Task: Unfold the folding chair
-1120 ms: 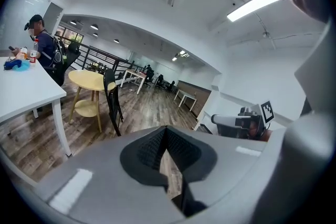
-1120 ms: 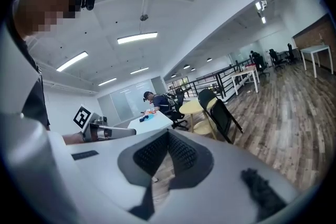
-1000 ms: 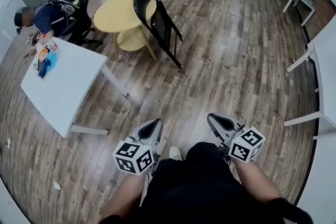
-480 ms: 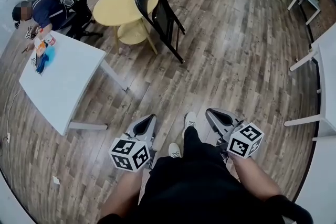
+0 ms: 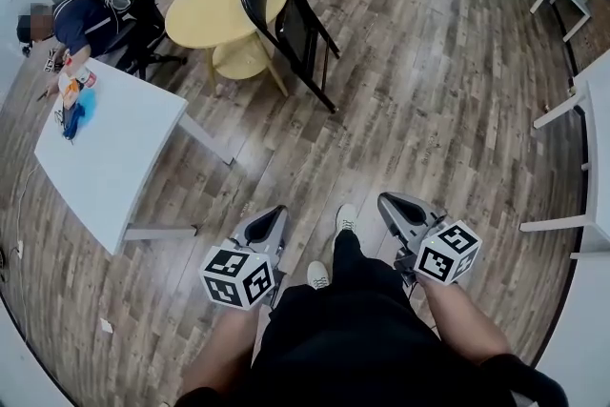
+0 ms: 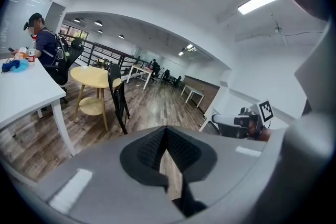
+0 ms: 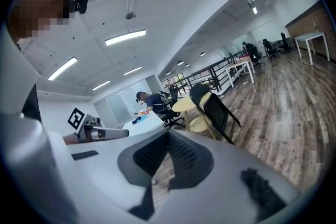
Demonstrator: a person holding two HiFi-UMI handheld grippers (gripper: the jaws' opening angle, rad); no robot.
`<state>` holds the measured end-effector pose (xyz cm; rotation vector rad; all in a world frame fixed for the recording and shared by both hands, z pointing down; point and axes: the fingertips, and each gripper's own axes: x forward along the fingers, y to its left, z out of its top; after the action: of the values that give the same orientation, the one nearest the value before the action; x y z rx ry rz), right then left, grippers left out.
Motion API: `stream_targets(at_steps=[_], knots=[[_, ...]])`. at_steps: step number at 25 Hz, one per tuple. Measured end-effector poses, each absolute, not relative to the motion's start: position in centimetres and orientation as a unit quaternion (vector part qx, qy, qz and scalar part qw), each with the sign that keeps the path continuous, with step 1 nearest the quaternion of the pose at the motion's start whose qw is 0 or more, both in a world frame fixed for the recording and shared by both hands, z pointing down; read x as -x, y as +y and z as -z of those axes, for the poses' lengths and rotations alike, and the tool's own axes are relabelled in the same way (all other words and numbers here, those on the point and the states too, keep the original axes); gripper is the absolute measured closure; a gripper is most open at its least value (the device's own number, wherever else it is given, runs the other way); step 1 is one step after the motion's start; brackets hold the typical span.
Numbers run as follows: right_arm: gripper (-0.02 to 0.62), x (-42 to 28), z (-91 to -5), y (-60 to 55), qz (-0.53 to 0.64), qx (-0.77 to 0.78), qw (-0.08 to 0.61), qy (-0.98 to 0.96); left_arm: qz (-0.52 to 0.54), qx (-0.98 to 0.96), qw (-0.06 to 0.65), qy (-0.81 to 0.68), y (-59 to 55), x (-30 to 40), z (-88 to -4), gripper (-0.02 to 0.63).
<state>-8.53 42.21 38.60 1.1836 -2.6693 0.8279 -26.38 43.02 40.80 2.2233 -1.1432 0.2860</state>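
I hold my left gripper (image 5: 274, 218) and right gripper (image 5: 393, 208) near my legs, each with its jaws pressed together and nothing between them. The chair (image 5: 286, 24) stands folded at the far side, leaning on the yellow table (image 5: 205, 10), well apart from both grippers.

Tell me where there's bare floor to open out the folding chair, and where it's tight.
The widest bare patch is the wooden floor between the folding chair and the white desks at right. Floor is also bare from the chair to your shoes. Crowded on its other side: the round yellow table right behind it, the white table nearby.
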Motion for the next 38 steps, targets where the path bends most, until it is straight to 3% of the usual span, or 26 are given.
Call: stream_targets(at_steps=[38], knots=[[0.600,-0.8,-38.3,22.3,-0.271,-0.373,0.032,-0.887,-0.136,-0.832,0.292,-0.451,23.2,18.2,-40.4,0.598]])
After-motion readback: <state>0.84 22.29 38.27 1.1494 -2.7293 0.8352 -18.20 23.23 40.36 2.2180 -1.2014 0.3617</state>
